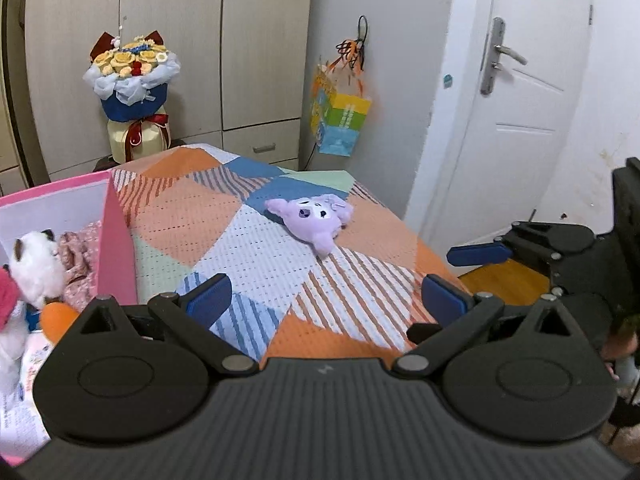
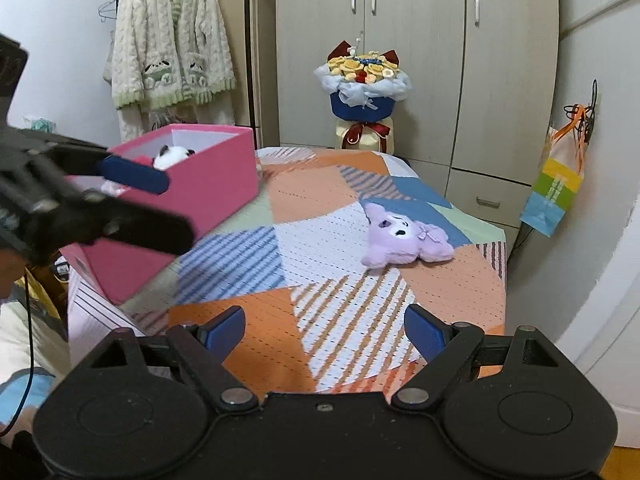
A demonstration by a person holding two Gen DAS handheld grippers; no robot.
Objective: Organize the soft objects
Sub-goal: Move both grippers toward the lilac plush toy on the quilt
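A purple plush toy (image 1: 316, 220) lies on the patchwork table cover (image 1: 256, 248), toward its far right; it also shows in the right wrist view (image 2: 404, 238). A pink box (image 2: 188, 200) stands on the left of the table and holds a white plush (image 1: 36, 268), a pink cloth and other soft things. My left gripper (image 1: 326, 300) is open and empty above the near part of the table, right of the box. My right gripper (image 2: 324, 332) is open and empty over the near edge, short of the purple plush.
A flower bouquet (image 2: 364, 92) stands behind the table in front of grey wardrobes. A colourful bag (image 2: 554, 196) hangs on the wall at right. A white door (image 1: 520, 112) is at far right. A fleece jacket (image 2: 172, 44) hangs at back left.
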